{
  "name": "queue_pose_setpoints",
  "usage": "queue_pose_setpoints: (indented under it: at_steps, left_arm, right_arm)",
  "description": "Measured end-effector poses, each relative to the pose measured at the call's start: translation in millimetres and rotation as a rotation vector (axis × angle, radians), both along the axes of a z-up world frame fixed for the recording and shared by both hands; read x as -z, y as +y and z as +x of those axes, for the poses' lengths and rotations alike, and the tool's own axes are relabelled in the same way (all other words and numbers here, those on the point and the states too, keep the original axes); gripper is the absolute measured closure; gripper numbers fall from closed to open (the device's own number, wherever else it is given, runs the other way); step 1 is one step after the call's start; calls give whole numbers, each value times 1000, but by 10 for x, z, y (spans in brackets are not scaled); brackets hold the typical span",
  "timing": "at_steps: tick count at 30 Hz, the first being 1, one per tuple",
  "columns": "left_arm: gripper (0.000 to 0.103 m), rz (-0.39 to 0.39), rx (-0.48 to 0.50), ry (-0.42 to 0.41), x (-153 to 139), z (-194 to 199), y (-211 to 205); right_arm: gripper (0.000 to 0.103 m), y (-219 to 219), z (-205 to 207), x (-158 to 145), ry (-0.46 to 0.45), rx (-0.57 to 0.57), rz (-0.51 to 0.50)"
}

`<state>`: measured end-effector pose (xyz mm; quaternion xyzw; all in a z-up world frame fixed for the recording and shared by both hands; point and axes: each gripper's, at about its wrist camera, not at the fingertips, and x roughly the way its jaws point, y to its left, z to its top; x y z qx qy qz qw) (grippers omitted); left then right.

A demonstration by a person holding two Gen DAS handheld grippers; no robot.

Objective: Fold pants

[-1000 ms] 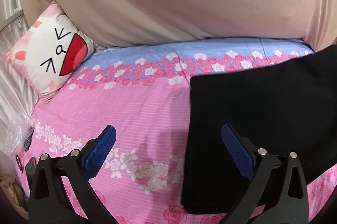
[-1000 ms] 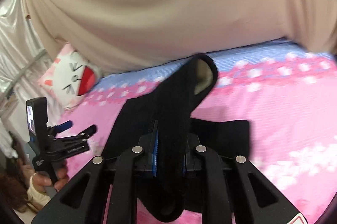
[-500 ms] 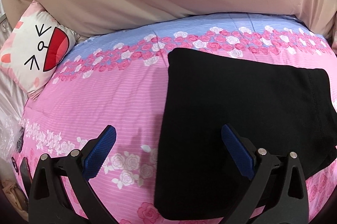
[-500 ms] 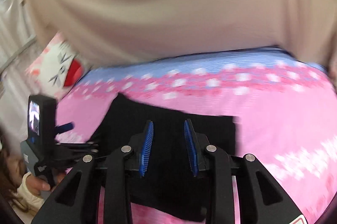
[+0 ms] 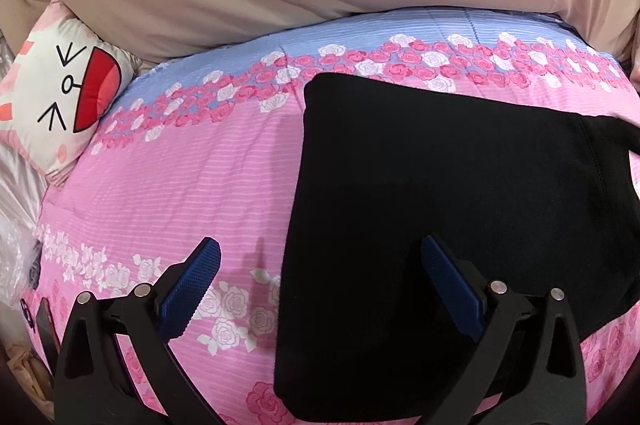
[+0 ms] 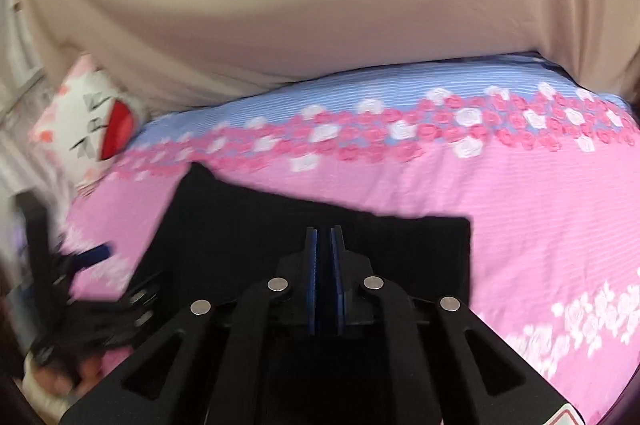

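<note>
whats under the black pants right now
The folded black pants lie flat on the pink floral bedsheet, which shows on every side of them. Whatever sits directly beneath the fabric is covered.

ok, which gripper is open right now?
The left gripper: its blue pads stand wide apart over the black pants. The right gripper has its pads pressed together, holding nothing.
</note>
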<state>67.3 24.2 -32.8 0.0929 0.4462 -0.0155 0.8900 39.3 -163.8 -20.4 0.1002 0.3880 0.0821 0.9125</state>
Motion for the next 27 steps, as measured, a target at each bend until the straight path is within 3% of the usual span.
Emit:
queue_pose_setpoints:
  at_steps: [2,3,4,5,7,10,12,14,17,19,22,24,27]
  left_arm:
    - [5,-5,0,1,8,6,3]
    - [5,-5,0,2,11,8,0]
    - [5,-7,1,3,16,8,-5]
    - [5,-11,4,7,20,13,-7]
    - [5,3,-2,5,22,7,-18]
    - [5,-2,-4,5,12,-2,-12]
    - [5,-13,-7,12,7,-2,8]
    - [5,-43,-11,28,-13,-16,71]
    - [5,-103,-4,48,-46,-76,199]
    - [5,-173,14,93,-8,-135,321]
    - [5,-301,5,197,149,-169,480]
    - [5,-384,-22,238,229,-189,602]
    - [5,-439,-45,250,246,-225,699]
  right_arm:
    - [95,-36,-57,216,58,23,-71]
    - [102,-80,-45,342,89,56,-114]
    - [103,-145,-75,395,91,70,-100]
    - [103,-227,-147,357,92,92,-42]
    - [95,-244,-295,171,62,118,-41]
    - [91,-142,-468,15,40,38,-41]
    - [90,-59,-557,68,74,-27,-53]
    - [89,-51,-669,190,120,-5,-124]
    - [89,-170,-819,293,130,7,-35]
    - [80,-180,-883,315,122,0,3]
    - [72,-81,-961,301,113,-17,-45]
    - [46,-18,-1008,282,108,3,-121]
    - [45,-31,-1073,275,102,-4,-136]
